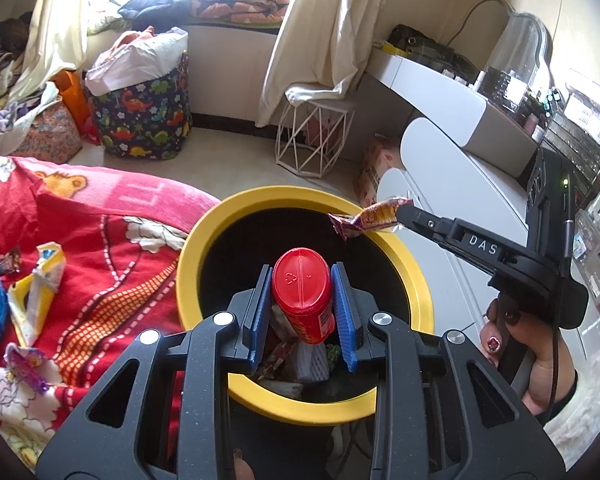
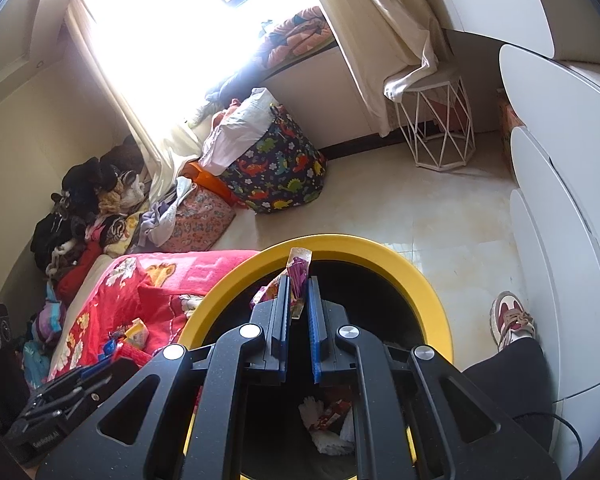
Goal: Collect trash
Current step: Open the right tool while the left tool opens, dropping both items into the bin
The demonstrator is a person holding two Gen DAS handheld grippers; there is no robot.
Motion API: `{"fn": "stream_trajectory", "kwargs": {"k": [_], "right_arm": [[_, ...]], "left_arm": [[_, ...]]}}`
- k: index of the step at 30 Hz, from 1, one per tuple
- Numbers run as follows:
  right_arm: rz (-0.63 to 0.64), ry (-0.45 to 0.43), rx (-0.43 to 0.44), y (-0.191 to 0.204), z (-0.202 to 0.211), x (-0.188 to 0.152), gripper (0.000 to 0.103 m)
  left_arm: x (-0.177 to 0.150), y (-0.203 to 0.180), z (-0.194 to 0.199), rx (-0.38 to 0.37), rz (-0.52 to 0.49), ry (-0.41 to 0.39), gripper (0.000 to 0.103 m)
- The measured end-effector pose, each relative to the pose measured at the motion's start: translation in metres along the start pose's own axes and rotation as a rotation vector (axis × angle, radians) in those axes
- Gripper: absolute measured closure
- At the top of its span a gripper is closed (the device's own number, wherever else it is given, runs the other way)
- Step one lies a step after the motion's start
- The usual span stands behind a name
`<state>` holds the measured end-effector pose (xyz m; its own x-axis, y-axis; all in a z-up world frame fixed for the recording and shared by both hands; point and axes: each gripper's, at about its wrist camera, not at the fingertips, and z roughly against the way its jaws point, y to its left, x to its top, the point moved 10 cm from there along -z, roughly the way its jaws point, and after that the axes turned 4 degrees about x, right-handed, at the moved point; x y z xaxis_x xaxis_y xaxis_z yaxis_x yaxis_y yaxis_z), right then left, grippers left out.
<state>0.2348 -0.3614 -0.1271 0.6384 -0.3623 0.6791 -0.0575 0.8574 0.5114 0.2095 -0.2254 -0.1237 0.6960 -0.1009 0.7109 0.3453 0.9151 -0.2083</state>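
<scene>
- The white letters "DAS" stand on the black arm of the right tool, seen from the left wrist camera.
- A small white word is printed on the black body of the left tool at the lower left of the right wrist view; it is too blurred to read with certainty.
- The red blanket on the bed carries large pale pink letter-like strokes near its far edge; they cannot be read.
- The red bottle has a moulded symbol on its cap and a printed label on its side, both too small to read.
- The snack wrapper bears printing that is illegible.
</scene>
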Motion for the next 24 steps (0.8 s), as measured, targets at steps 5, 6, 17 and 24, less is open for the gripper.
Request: {"fn": "stream_trajectory", "kwargs": {"k": [5, 6, 17, 24], "right_arm": [[-0.012, 0.000, 0.001, -0.003, 0.000, -0.001, 0.091], [-0.018, -0.001, -0.003, -0.005, -0.001, -0.002, 0.086], [0.020, -0.001, -0.006, 0.011, -0.001, -0.003, 0.045], [0.073, -0.023, 0.028, 0.039, 0.005, -0.001, 0.033]], "left_arm": [[-0.005, 0.000, -0.009, -0.002, 0.005, 0.025, 0.080], [-0.006, 0.004, -0.010, 0.008, 0.016, 0.031, 0.075], [0.009, 0.042, 0.017, 0.122, 0.086, -0.070, 0.011], [0.020, 0.063, 0.036, 0.160, 0.124, -0.120, 0.011]]}}
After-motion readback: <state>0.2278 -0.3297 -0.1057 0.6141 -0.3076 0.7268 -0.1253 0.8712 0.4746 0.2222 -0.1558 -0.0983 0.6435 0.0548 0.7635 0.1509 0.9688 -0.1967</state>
